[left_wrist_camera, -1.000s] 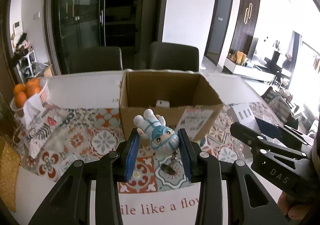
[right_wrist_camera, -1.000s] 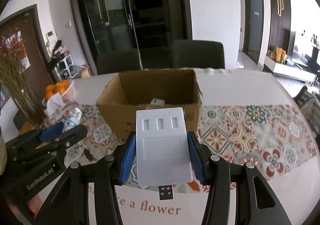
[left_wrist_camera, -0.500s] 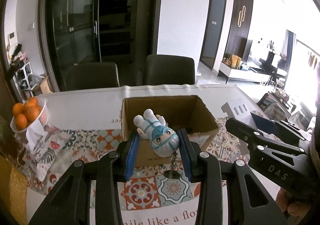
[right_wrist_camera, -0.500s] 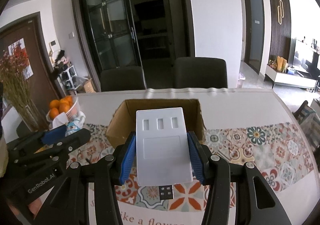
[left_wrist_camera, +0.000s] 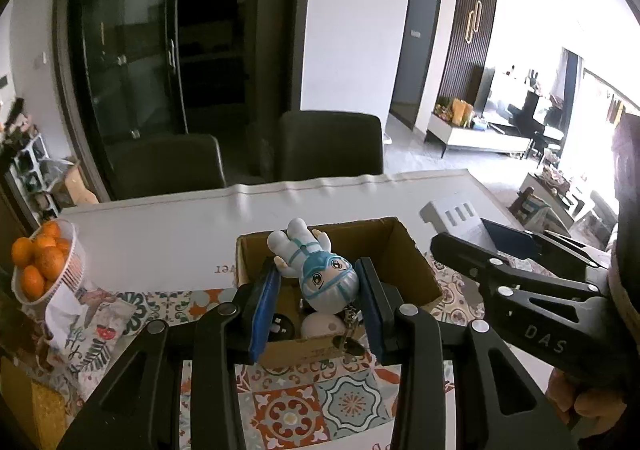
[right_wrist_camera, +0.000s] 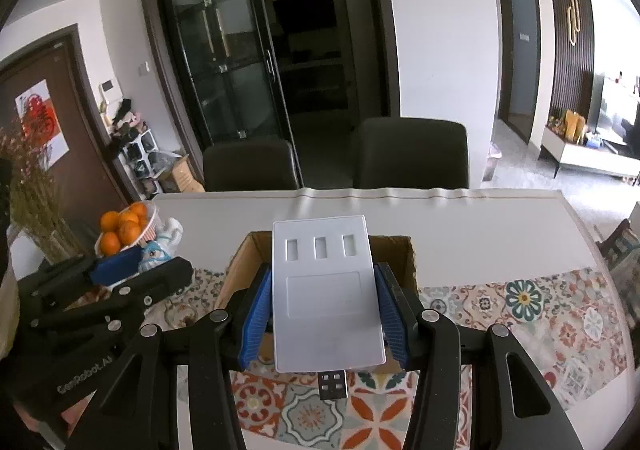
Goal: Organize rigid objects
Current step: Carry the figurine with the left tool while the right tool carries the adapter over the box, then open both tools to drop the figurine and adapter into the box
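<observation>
My left gripper (left_wrist_camera: 318,288) is shut on a small white and blue figurine keychain (left_wrist_camera: 316,270), held above the open cardboard box (left_wrist_camera: 416,270). Its chain hangs down by the box's front wall. Inside the box lie a white round object (left_wrist_camera: 322,326) and a dark item (left_wrist_camera: 280,326). My right gripper (right_wrist_camera: 326,310) is shut on a flat white USB hub (right_wrist_camera: 324,290) with a black plug at its rear, held over the same box (right_wrist_camera: 236,270). The right gripper also shows in the left wrist view (left_wrist_camera: 472,238), to the right of the box.
A basket of oranges (left_wrist_camera: 42,264) stands at the table's left, with a patterned cloth beside it. A patterned runner (right_wrist_camera: 540,314) covers the near table. Two dark chairs (right_wrist_camera: 412,154) stand behind the white table (right_wrist_camera: 480,218). Dried flowers (right_wrist_camera: 28,202) are at far left.
Both grippers have risen and tilted down over the box, so its inside shows. Each still holds its object.
</observation>
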Action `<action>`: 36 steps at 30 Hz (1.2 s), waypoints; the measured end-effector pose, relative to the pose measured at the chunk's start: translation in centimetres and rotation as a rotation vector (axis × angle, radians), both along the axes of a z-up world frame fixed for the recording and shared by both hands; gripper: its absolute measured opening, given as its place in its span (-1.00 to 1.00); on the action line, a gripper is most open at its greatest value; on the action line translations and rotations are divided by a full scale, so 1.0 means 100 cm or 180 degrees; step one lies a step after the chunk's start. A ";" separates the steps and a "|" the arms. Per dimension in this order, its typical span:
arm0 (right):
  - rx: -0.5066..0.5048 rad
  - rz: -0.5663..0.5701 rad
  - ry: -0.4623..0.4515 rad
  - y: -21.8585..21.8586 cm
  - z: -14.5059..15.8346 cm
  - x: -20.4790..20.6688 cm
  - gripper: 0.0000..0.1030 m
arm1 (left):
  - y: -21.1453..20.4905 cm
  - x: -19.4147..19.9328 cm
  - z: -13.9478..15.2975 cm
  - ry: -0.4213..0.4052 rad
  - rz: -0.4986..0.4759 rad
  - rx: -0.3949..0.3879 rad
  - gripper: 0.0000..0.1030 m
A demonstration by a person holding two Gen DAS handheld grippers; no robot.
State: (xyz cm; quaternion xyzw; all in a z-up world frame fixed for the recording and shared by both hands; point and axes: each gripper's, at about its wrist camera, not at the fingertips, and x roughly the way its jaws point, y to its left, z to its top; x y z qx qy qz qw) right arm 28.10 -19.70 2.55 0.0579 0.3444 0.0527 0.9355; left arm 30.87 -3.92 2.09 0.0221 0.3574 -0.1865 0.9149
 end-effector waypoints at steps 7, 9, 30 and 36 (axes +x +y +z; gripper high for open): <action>0.0018 0.0023 0.0269 -0.003 -0.014 0.043 -0.03 | -0.007 0.035 -0.010 0.0181 0.0025 0.0116 -0.26; 0.0001 0.0012 0.0332 -0.005 -0.019 0.053 -0.03 | -0.009 0.043 -0.015 0.0235 0.0033 0.0152 -0.26; -0.0208 0.0149 0.1339 -0.012 -0.103 0.126 -0.03 | -0.013 0.108 -0.092 0.1033 0.0142 0.0380 -0.25; -0.0336 0.0182 0.1495 -0.011 -0.115 0.130 -0.02 | -0.012 0.111 -0.112 0.1243 0.0170 0.0412 -0.25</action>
